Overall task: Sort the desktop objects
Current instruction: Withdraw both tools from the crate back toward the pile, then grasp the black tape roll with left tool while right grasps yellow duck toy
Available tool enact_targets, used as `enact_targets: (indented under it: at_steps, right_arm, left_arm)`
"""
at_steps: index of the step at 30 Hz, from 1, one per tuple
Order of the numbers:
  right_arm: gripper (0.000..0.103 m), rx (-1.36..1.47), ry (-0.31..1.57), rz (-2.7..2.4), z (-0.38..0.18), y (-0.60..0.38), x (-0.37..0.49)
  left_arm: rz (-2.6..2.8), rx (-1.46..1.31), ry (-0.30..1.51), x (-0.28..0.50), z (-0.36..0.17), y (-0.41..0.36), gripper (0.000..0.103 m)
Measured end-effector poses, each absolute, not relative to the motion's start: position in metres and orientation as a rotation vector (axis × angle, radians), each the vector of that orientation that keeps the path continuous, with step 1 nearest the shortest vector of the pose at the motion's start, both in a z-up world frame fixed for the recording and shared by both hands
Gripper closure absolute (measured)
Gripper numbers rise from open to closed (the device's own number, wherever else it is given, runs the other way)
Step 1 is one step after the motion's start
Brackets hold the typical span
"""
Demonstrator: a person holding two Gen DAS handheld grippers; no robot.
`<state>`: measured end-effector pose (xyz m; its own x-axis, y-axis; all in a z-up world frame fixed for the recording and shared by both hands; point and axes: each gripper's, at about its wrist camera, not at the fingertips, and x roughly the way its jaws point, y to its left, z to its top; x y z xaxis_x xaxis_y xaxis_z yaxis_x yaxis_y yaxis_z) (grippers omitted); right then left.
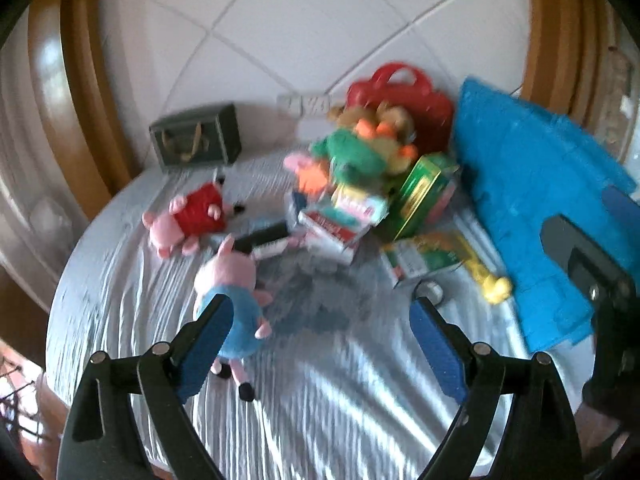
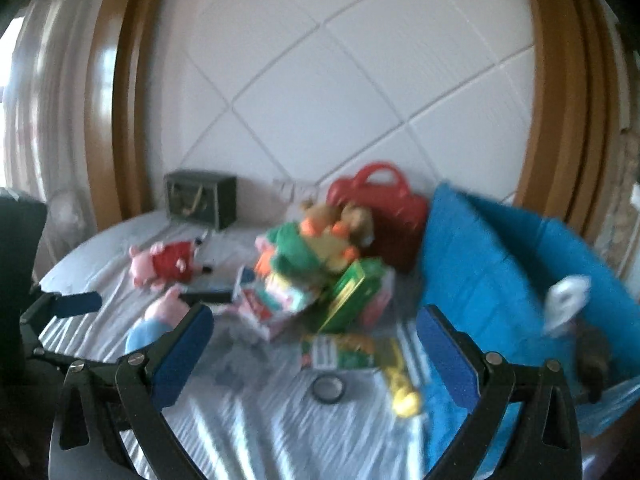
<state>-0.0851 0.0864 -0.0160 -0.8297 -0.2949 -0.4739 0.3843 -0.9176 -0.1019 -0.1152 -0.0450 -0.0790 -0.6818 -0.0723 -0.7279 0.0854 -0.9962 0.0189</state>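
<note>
A pile of toys and boxes sits on a table with a grey cloth [image 1: 320, 400]. A pink pig plush in blue [image 1: 236, 304] lies just beyond my left gripper's left finger. A pig plush in red [image 1: 192, 220] lies further left. A green plush [image 1: 352, 152] tops a stack of boxes [image 1: 340, 228]. A yellow toy [image 1: 492, 284] and a small round ring [image 2: 329, 389] lie near the front. My left gripper [image 1: 322, 320] is open and empty. My right gripper [image 2: 316, 332] is open and empty above the ring.
A blue fabric bin [image 1: 532, 208] stands at the right, also in the right wrist view [image 2: 500, 280]. A red plastic case [image 1: 404, 100] and a dark green box [image 1: 196, 140] stand at the back by the white tiled wall. Both views are blurred.
</note>
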Motion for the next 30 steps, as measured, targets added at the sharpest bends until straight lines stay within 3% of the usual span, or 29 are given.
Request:
enact_targets:
  at_steps: [7,11,17,25,30]
  right_arm:
    - [0.000,0.880,0.096,-2.658,-0.100,0.097,-0.138]
    - [0.000,1.070,0.086,-2.674,-0.161,0.104,-0.159]
    - [0.000,1.242,-0.070,-2.821,-0.222,0.137,-0.169]
    - [0.000,1.287,-0.355,-3.085,-0.248,0.185,-0.170]
    - [0.001,1.315,-0.409,-3.185,-0.252,0.201,-0.163]
  left_arm:
    - [-2.687,1.403,0.008,-0.152,-0.140,-0.051,0.012]
    - [-2.653,1.500,-0.002,-0.173,-0.177,-0.054,0.012]
    - [-2.741,1.608,-0.137,-0.210,-0.230,-0.028,0.013]
    - [-3.050,1.589,-0.247,-0.233,-0.265,0.025,0.016]
    - [-3.183,1.613,-0.363,-0.251,-0.271,0.064,0.017]
